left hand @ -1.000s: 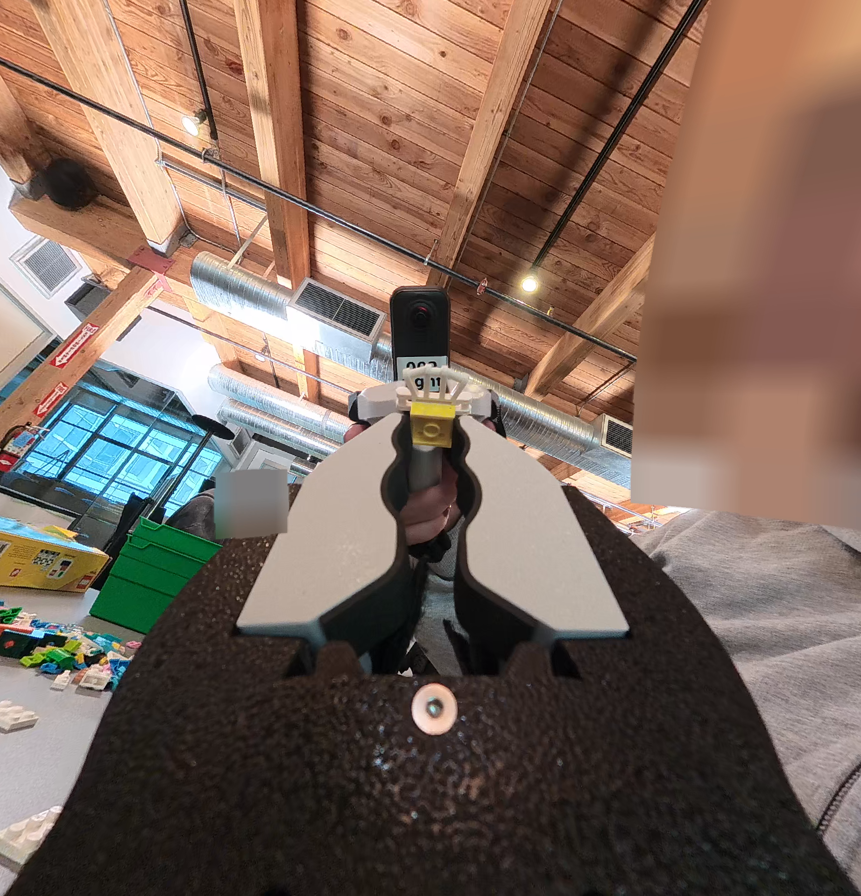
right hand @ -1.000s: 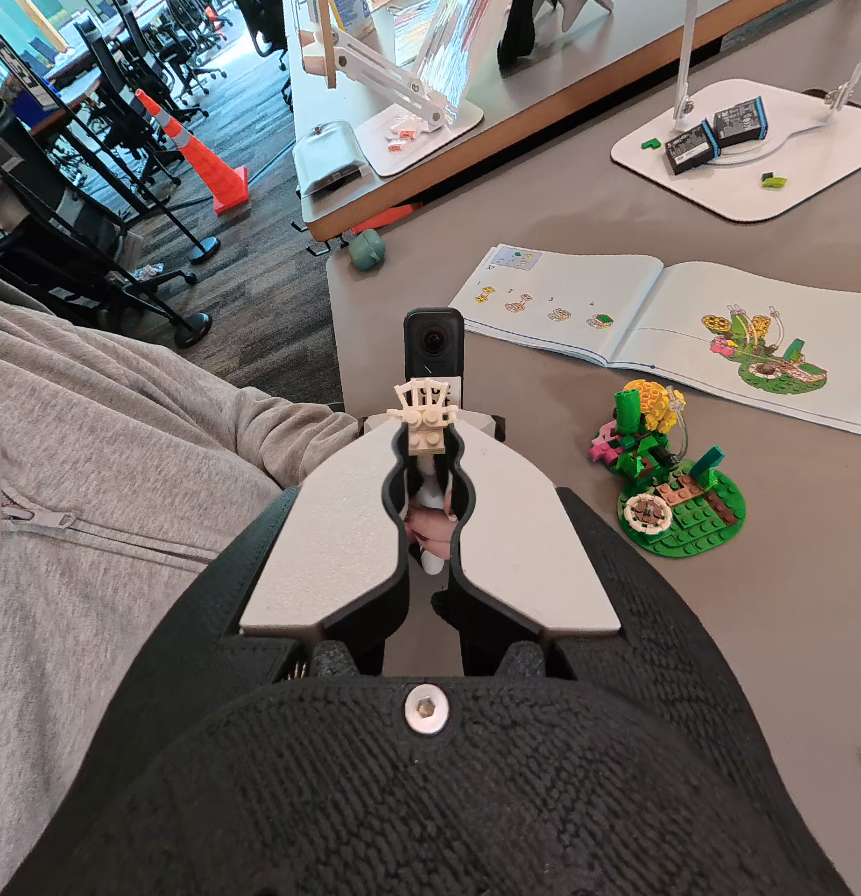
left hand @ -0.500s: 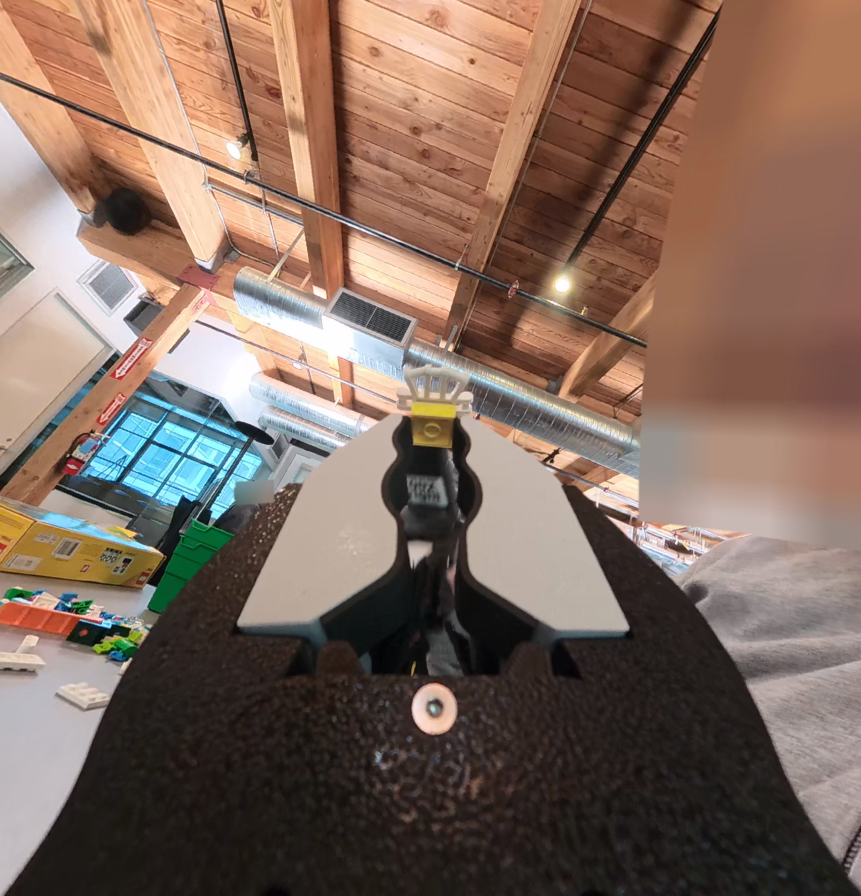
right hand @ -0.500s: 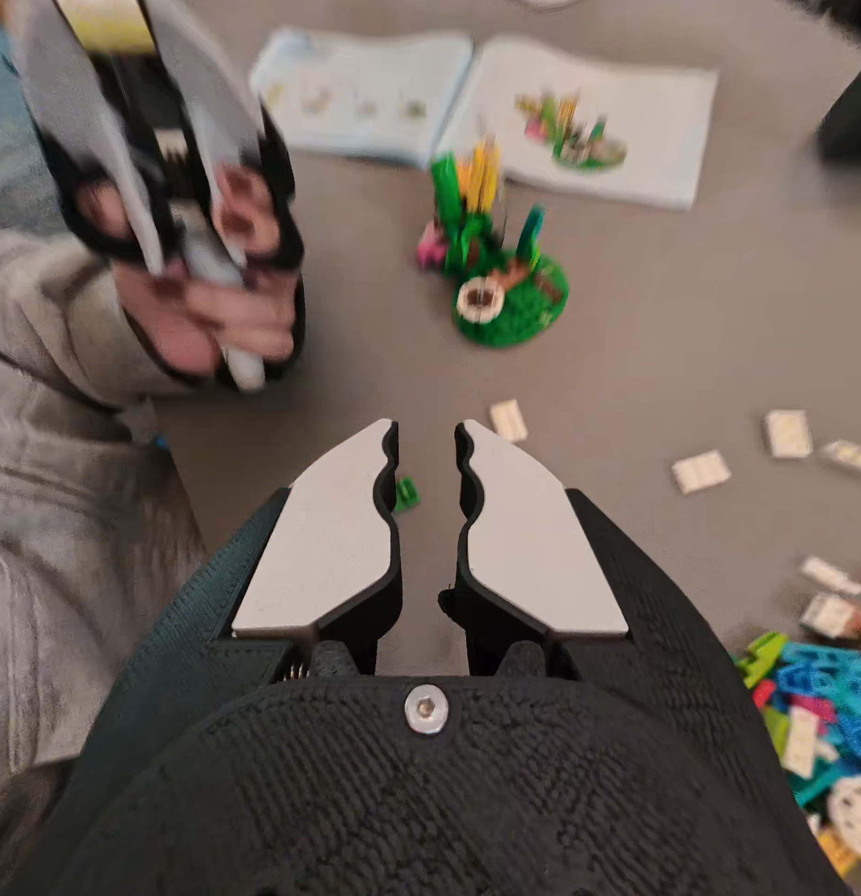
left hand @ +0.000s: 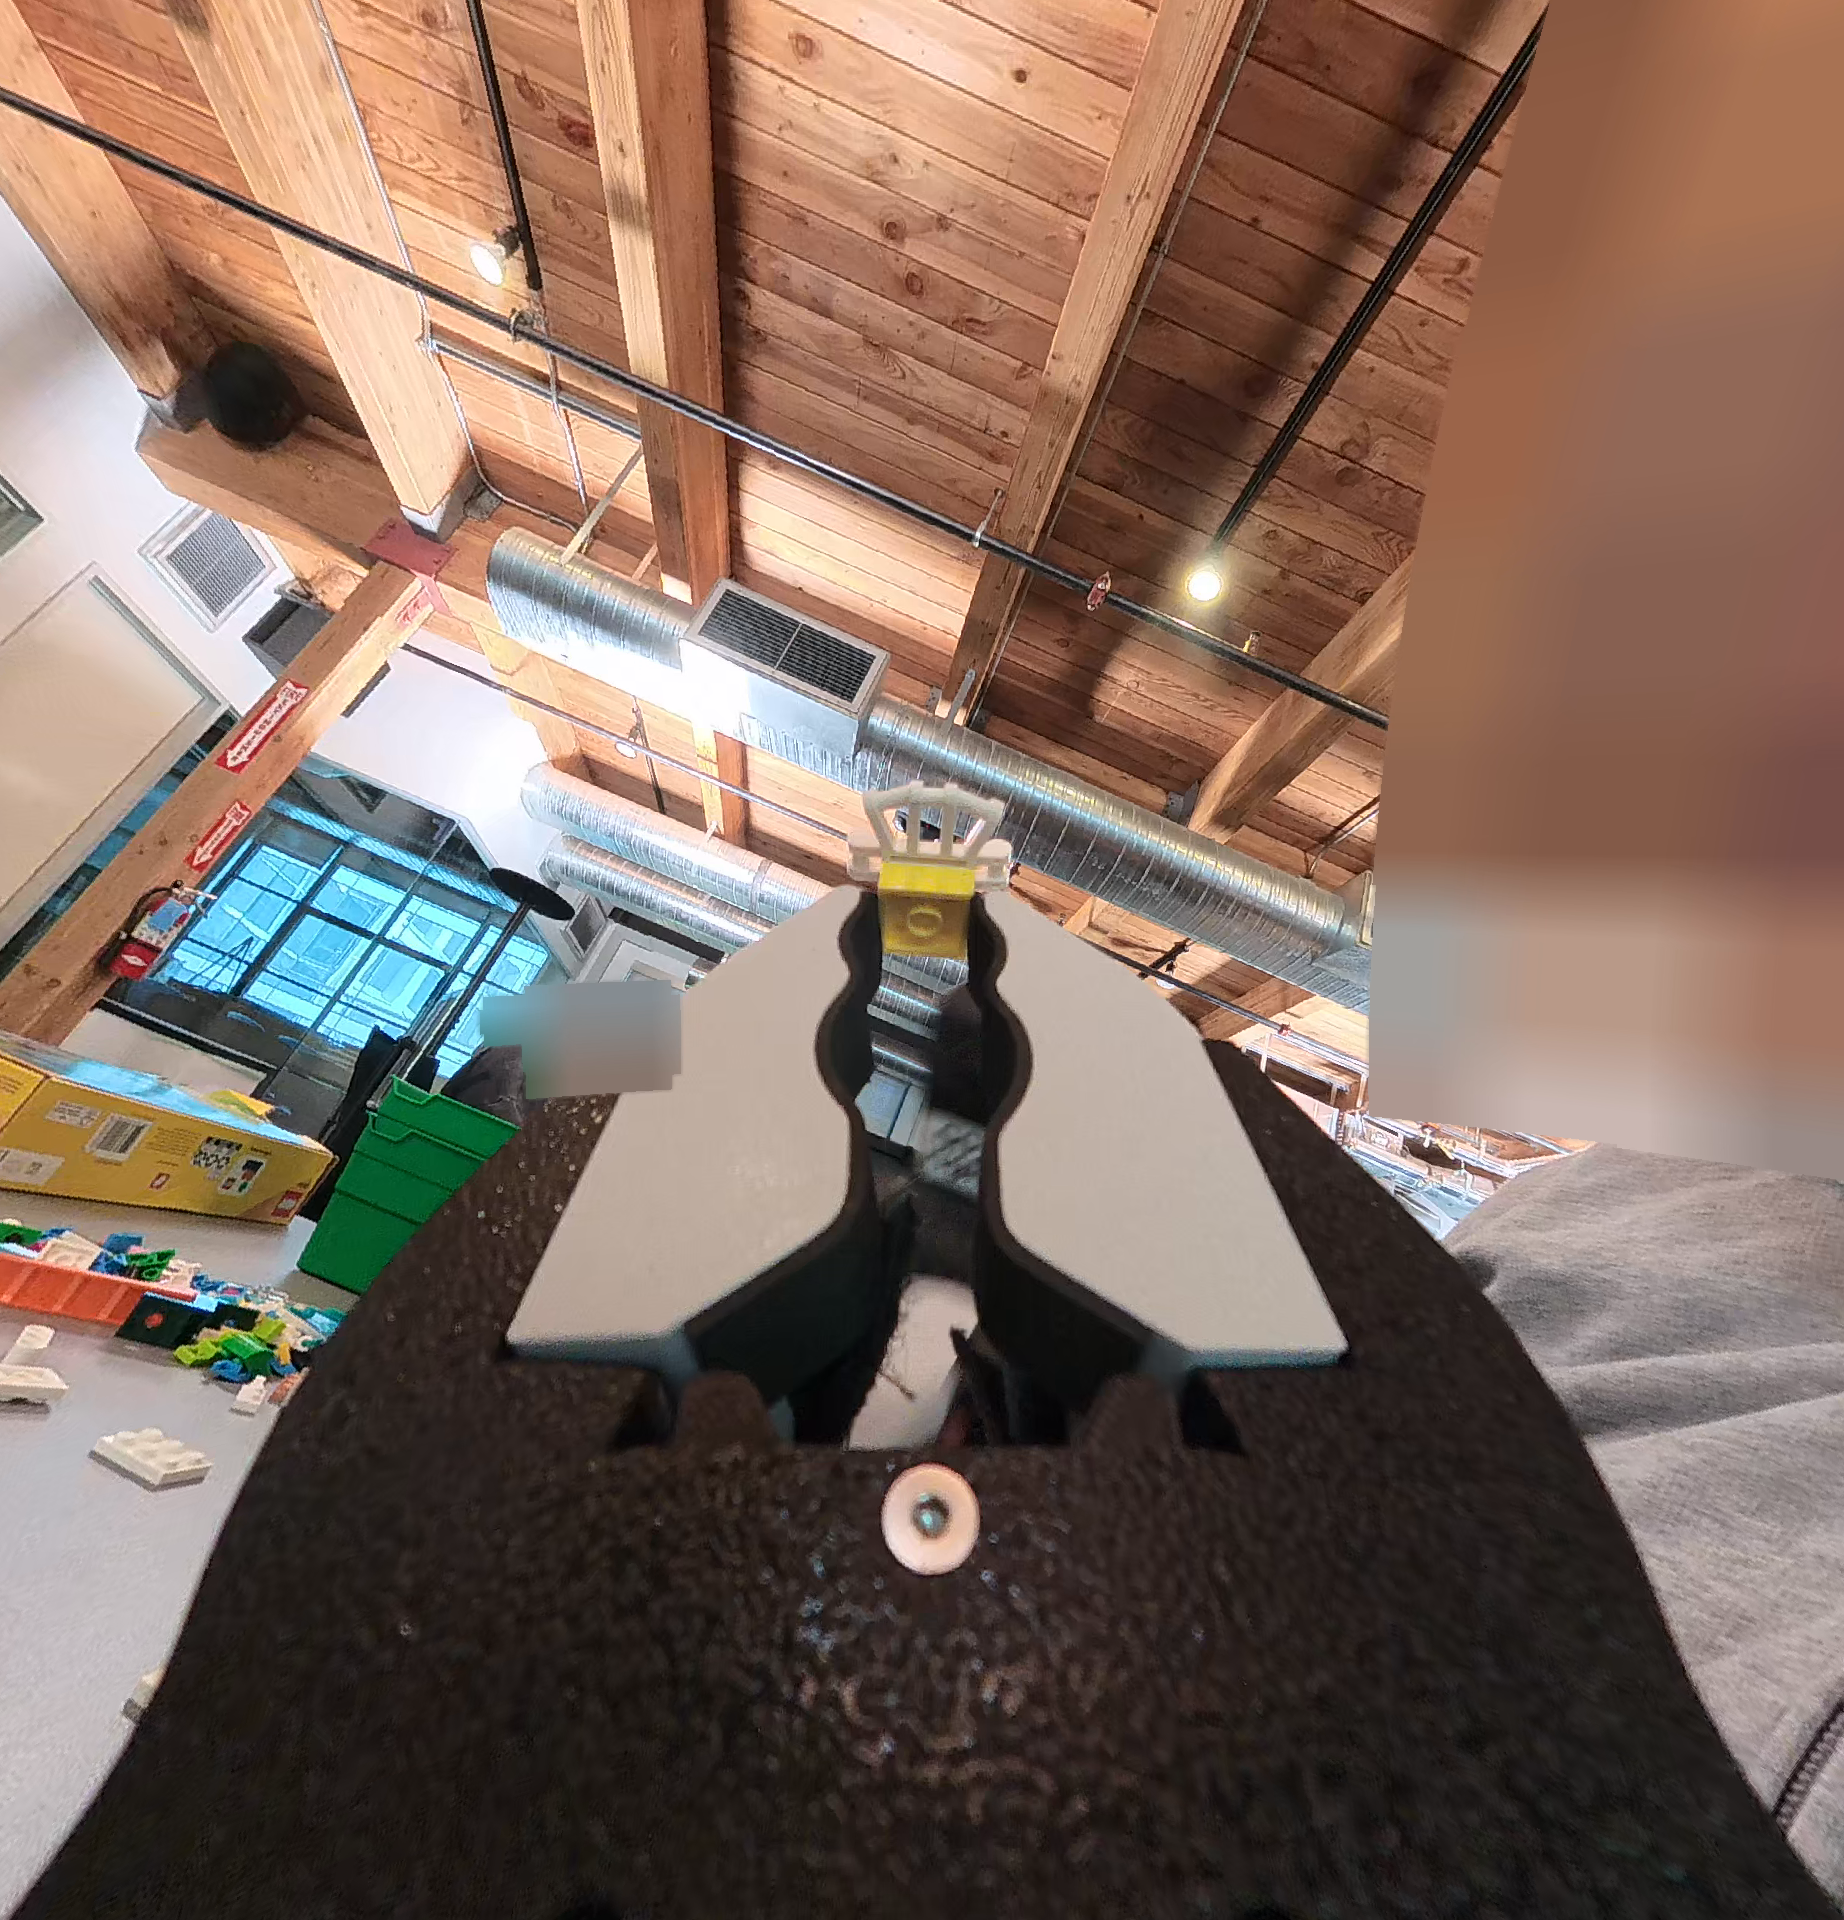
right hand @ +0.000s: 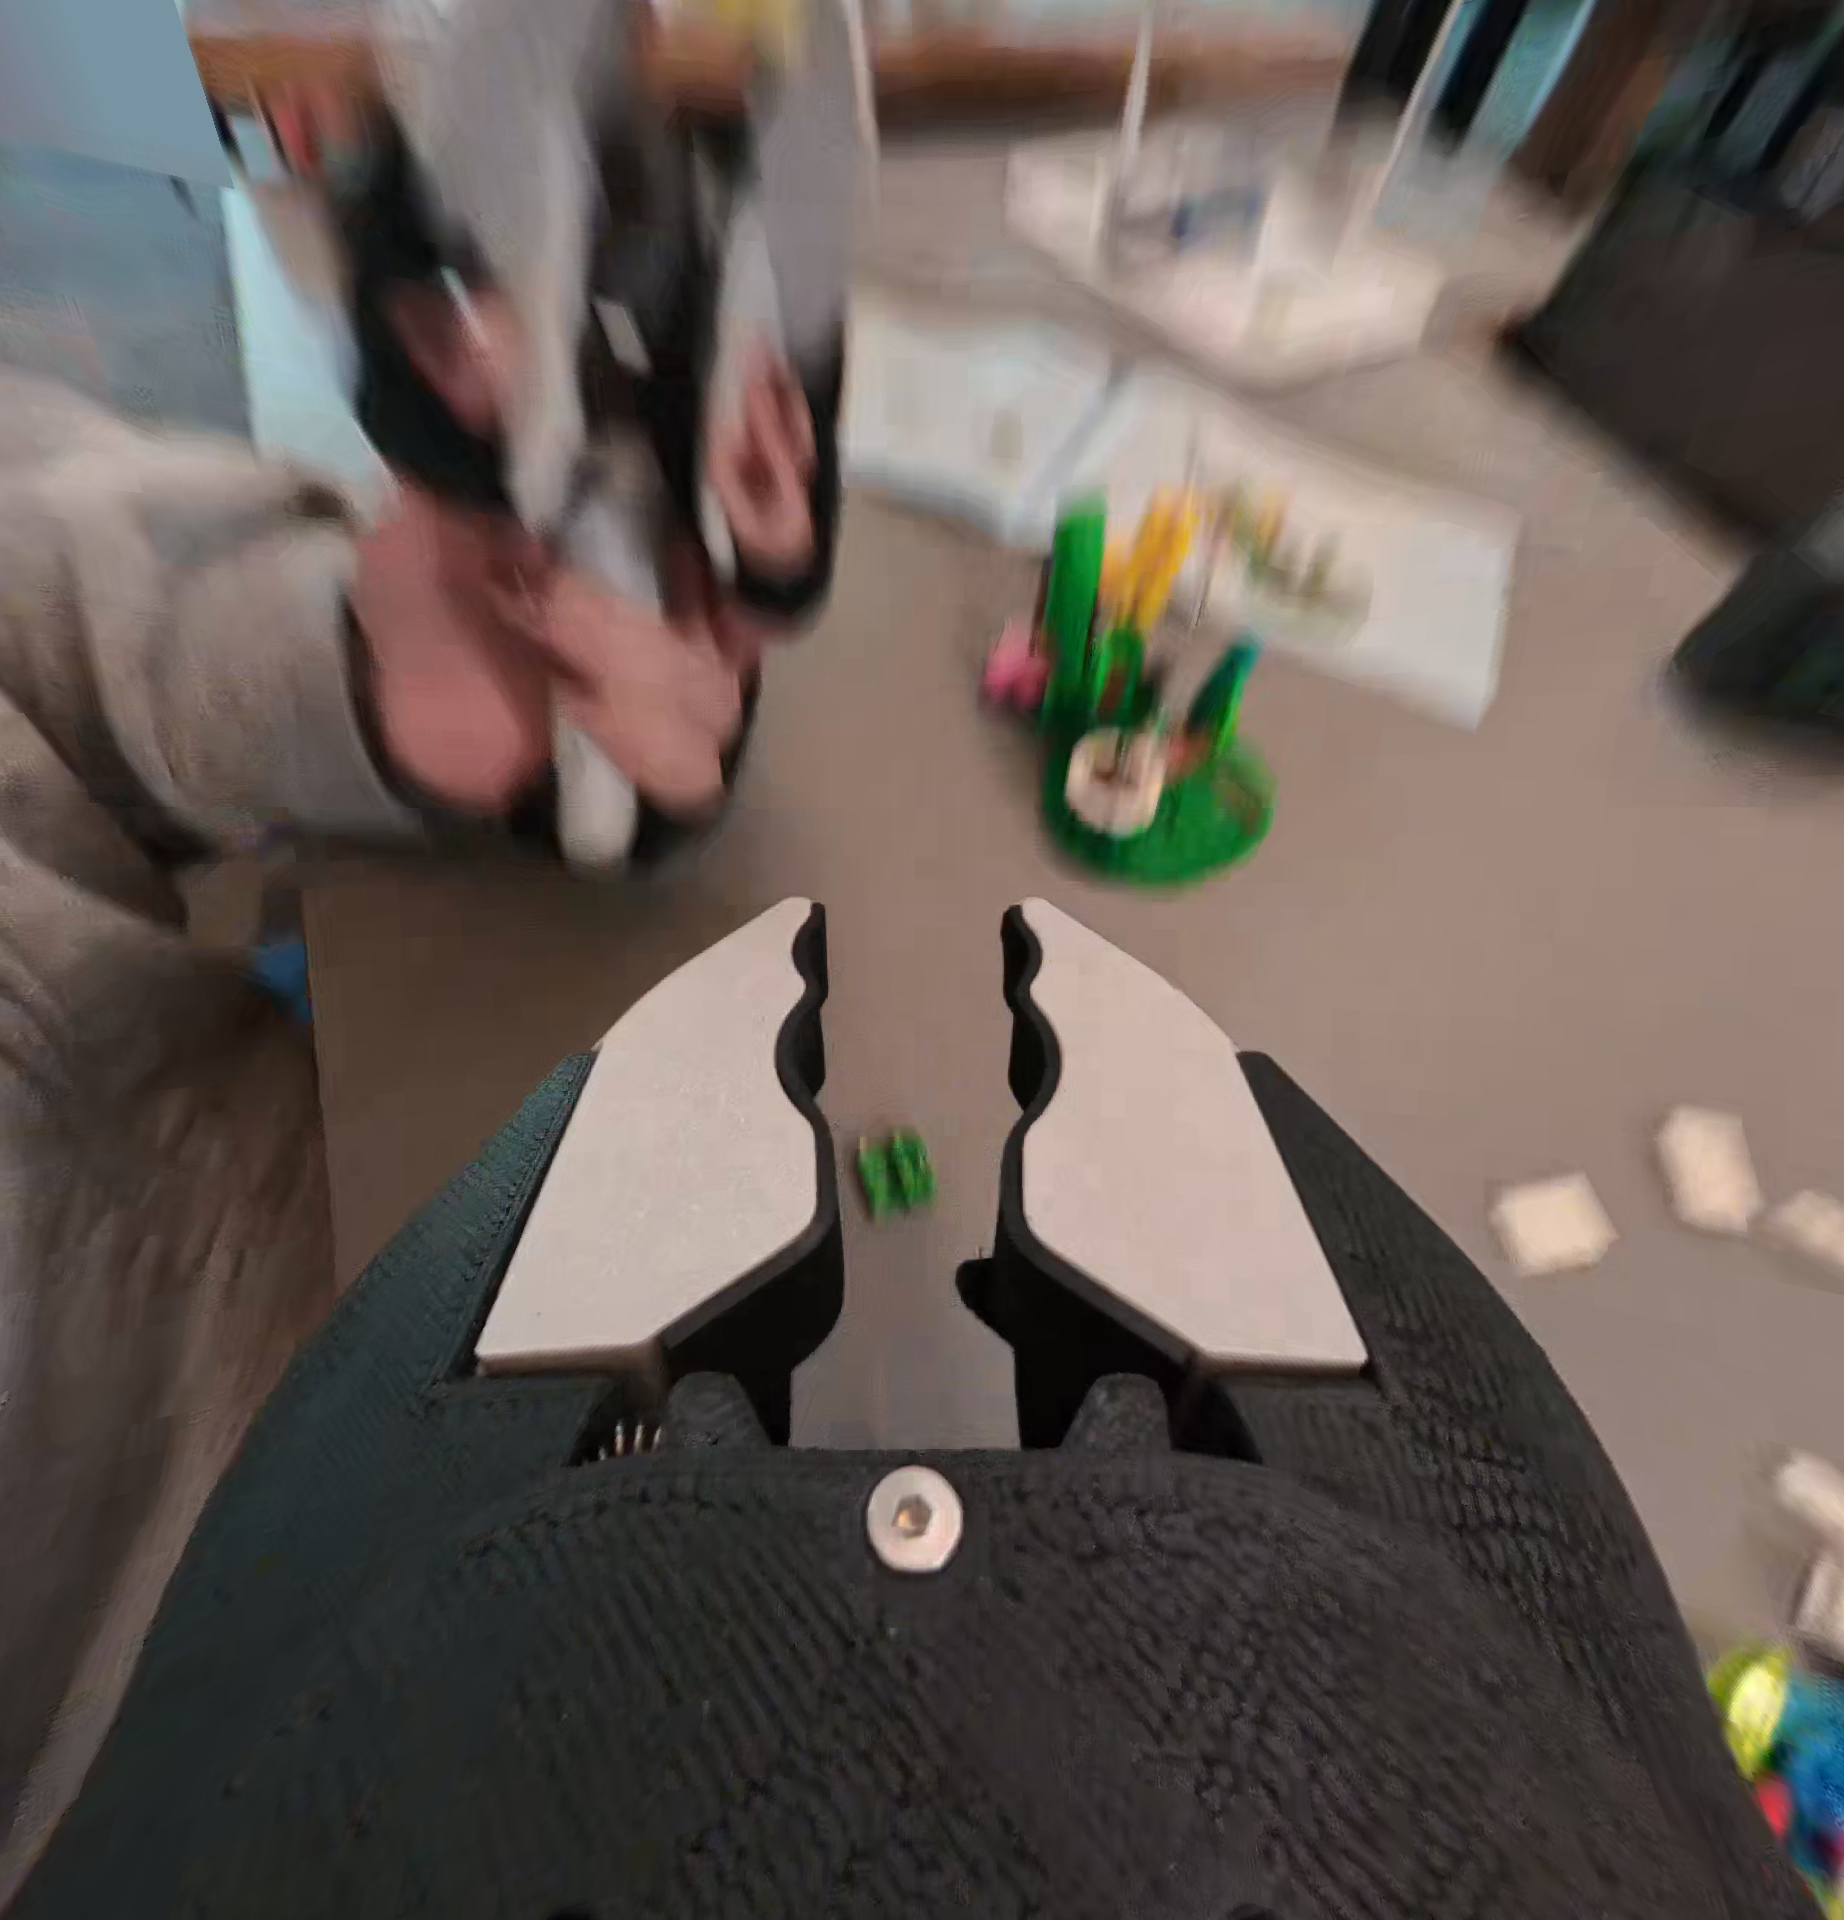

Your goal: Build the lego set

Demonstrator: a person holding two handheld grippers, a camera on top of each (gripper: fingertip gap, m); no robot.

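Note:
My left gripper (left hand: pixel 925 902) points up toward the ceiling and is shut on a small yellow brick (left hand: pixel 926 921) with a white lattice piece (left hand: pixel 928 829) on top. My right gripper (right hand: pixel 910 920) is open and empty above the grey table (right hand: pixel 1417 987). A small green brick (right hand: pixel 895 1172) lies on the table between its fingers. The partly built green lego model (right hand: pixel 1146 717), a round base with green and yellow stalks, stands beyond it to the right. The left gripper, held by a hand (right hand: pixel 544 686), also shows blurred at the upper left of the right wrist view.
An open instruction booklet (right hand: pixel 1396 603) lies behind the model. Loose white bricks (right hand: pixel 1552 1221) and a coloured brick pile (right hand: pixel 1801 1725) lie at right. In the left wrist view a yellow box (left hand: pixel 118 1132), a green bin (left hand: pixel 409 1174) and scattered bricks (left hand: pixel 149 1299) sit at left.
My right gripper has let go of the white and yellow piece, opened wider and swung down over the table toward the small green brick. My left gripper still holds the piece aloft.

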